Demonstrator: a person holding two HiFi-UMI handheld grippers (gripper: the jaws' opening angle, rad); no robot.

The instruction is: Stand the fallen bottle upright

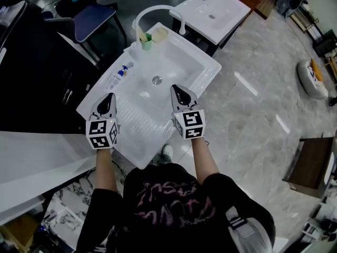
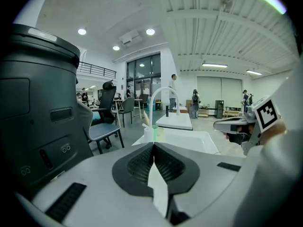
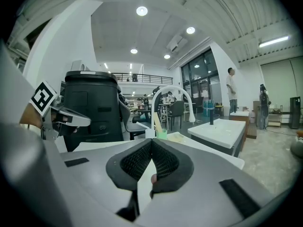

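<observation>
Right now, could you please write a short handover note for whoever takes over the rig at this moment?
Left gripper: shut, empty, over the near left edge of the sink.
Right gripper: shut, empty, over the basin.
Bottle: lying on its side on the sink's left ledge, ahead of the left gripper, untouched.
Done: nothing yet.
Left: open a gripper, grasp the bottle, stand it upright.

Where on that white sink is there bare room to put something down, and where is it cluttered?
Bare: the ribbed drainboard between the left gripper and right gripper, and the basin around the drain. Crowded: the far corner under the faucet, with a green cup and a pale block; the left ledge holds the fallen bottle.
</observation>
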